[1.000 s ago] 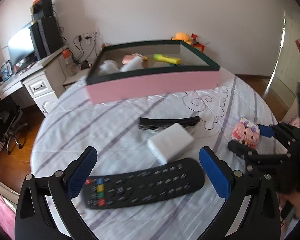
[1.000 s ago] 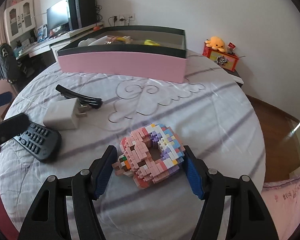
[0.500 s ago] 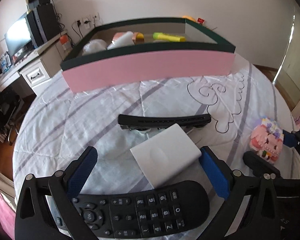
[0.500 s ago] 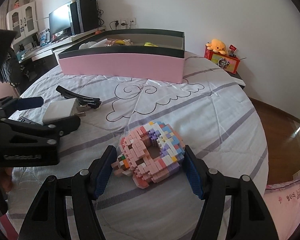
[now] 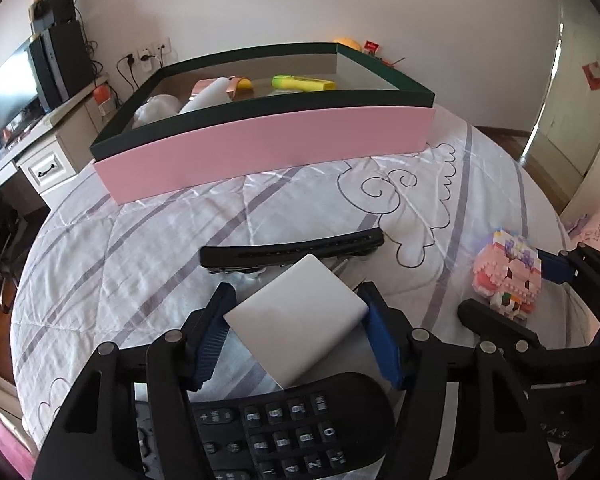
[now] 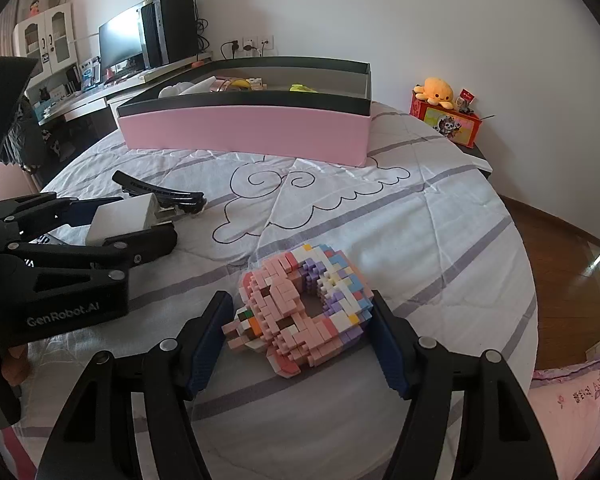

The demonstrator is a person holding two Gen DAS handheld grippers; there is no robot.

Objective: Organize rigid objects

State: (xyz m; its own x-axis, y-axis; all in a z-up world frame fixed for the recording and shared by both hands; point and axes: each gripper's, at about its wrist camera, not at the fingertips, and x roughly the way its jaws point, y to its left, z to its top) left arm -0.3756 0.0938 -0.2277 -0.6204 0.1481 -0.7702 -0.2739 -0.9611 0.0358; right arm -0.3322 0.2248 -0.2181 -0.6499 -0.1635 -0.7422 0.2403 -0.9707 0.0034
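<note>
In the left wrist view the black remote control lies nearest, at 6 o'clock, under the left gripper; its jaws pinch the white charger block from both sides, the blue pads touching its edges. Just beyond the block, at 12 o'clock, the black hair clip lies across the white quilted bed cover; the block's far corner overlaps it. At 3 o'clock the right gripper reaches in around the pink brick donut.

In the right wrist view the right gripper has its jaws closed against the brick donut — one pad on each side, the model resting on the cover. At 9 o'clock the left gripper holds the charger block, with the hair clip just past it. Farther off, at 12 o'clock, the pink box with a dark rim stands open on the bed, holding a yellow marker and other small items — too small to name.
</note>
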